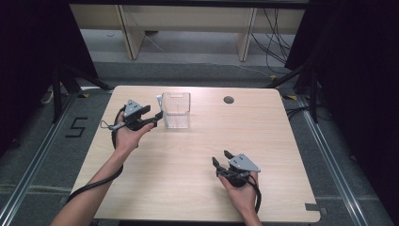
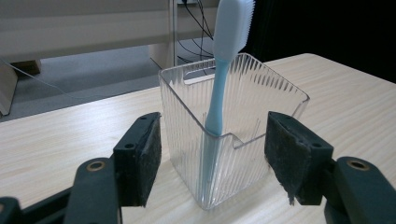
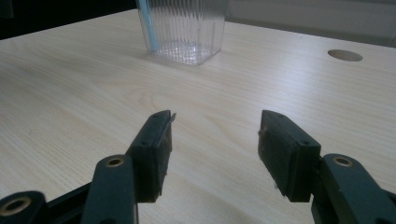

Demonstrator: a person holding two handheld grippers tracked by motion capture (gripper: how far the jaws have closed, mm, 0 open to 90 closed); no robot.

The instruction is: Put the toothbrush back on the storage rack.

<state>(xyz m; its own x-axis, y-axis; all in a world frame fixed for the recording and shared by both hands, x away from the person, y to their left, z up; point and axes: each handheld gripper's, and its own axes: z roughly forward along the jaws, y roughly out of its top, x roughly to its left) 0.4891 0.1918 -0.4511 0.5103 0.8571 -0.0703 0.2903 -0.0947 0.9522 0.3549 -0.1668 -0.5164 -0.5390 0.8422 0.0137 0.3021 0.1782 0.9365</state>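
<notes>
A clear ribbed plastic container (image 1: 177, 109) stands upright at the back middle of the wooden table (image 1: 188, 155). A light-blue toothbrush (image 2: 219, 84) leans inside it, bristle head up above the rim. My left gripper (image 1: 157, 118) is open just left of the container. In the left gripper view its jaws (image 2: 215, 140) stand either side of the container's (image 2: 243, 116) near corner, not touching it. My right gripper (image 1: 221, 157) is open near the front right, with nothing between its fingers (image 3: 154, 154). Far ahead of it are the container's base (image 3: 184, 28) and the toothbrush handle (image 3: 148, 25).
A round cable hole (image 1: 228, 100) lies in the table to the right of the container, also seen as the hole (image 3: 344, 55) in the right gripper view. Wooden furniture legs and loose cables stand on the floor beyond the table's far edge.
</notes>
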